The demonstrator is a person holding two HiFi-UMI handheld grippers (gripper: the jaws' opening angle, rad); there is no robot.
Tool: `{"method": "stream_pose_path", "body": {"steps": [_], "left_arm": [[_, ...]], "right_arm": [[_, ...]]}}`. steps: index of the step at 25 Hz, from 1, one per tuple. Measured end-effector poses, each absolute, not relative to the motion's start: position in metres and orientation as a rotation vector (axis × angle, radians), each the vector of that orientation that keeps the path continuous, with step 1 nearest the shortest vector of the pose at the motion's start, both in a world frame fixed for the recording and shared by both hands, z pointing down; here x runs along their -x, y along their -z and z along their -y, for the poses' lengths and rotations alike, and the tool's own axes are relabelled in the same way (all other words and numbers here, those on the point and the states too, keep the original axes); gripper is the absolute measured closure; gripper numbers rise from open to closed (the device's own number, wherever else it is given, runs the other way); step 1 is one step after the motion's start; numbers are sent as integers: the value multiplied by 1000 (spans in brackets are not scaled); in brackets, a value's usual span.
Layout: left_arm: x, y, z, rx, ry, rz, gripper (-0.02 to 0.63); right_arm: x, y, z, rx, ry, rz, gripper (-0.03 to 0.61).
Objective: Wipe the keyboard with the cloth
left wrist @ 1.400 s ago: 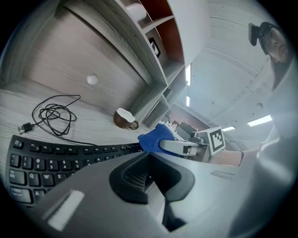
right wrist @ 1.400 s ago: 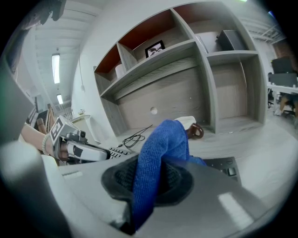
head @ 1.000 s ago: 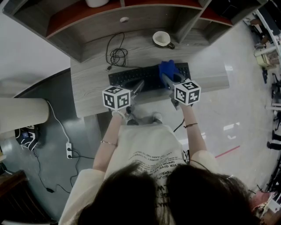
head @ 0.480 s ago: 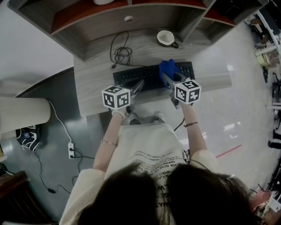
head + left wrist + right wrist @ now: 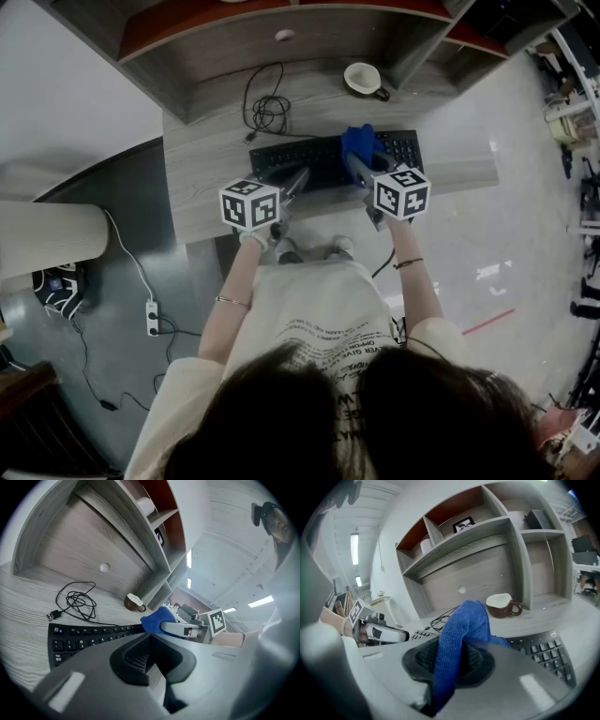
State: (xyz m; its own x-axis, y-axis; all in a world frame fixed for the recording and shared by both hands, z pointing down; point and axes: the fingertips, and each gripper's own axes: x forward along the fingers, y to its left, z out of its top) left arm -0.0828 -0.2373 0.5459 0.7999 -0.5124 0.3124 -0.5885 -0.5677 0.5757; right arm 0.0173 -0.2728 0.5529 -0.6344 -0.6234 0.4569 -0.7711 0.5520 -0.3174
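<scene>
A black keyboard (image 5: 309, 157) lies on the grey wooden desk (image 5: 206, 187). A blue cloth (image 5: 359, 142) rests on the keyboard's right half, and my right gripper (image 5: 357, 168) is shut on it. In the right gripper view the cloth (image 5: 461, 630) bulges up from between the jaws, with keys (image 5: 543, 656) beyond it. My left gripper (image 5: 299, 177) is shut with nothing in it, and its tips sit over the keyboard's front edge near the middle. From the left gripper view I see the keyboard (image 5: 84, 637), the cloth (image 5: 158, 618) and the right gripper (image 5: 187, 629).
A brown cup (image 5: 362, 79) with a white inside stands at the back right of the desk. A coiled black cable (image 5: 267, 114) lies behind the keyboard. Shelves (image 5: 487, 531) rise over the desk's back. The desk's front edge is just below the grippers.
Against the desk, both grippers and the cloth have slid slightly left along the keyboard. Both grippers stay shut as before.
</scene>
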Motion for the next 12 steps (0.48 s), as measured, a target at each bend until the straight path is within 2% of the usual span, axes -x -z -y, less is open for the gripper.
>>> {"method": "stream_pose_path", "body": {"steps": [12], "left_arm": [[99, -547, 231, -2289, -141, 817, 616]], "right_arm": [[2, -553, 269, -1144, -723, 2505, 520]]}}
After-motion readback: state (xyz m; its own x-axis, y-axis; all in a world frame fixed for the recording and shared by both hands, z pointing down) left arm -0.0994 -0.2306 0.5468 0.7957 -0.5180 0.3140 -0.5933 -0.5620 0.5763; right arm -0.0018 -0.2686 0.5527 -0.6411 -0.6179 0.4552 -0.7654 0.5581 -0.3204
